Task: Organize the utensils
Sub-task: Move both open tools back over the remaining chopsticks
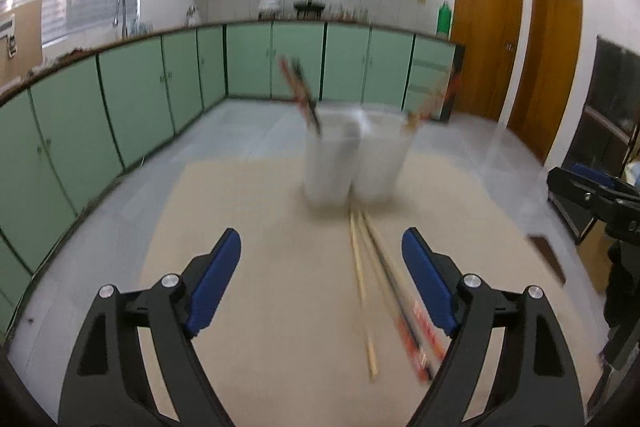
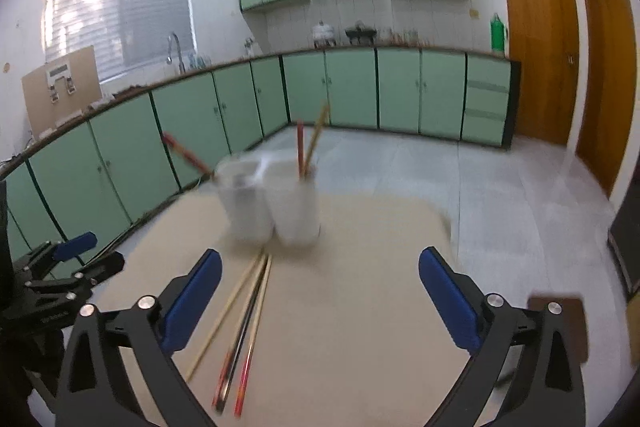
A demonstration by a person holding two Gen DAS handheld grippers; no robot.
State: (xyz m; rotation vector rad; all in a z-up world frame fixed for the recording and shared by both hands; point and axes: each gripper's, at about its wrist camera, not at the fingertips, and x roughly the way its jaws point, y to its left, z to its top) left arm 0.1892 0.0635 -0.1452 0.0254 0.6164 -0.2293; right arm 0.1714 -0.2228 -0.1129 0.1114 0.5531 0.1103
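— Where were the loose chopsticks?

— A bundle of slim wooden and red-and-black chopsticks [image 2: 240, 327] lay on the beige tabletop [image 2: 360, 307], lower centre of the right view, fanning toward two white plastic cups [image 2: 276, 203] that touched and already held a few sticks.

— And the claws?

— The left gripper [image 1: 320, 255] and the right gripper [image 2: 320, 275] both stood wide with nothing between their blue pads.

— Best approach?

— I'd have judged it wise to take one stick near its middle, squarely across the pads, as neighbours lay touching and could drag along. The picture was blurred.
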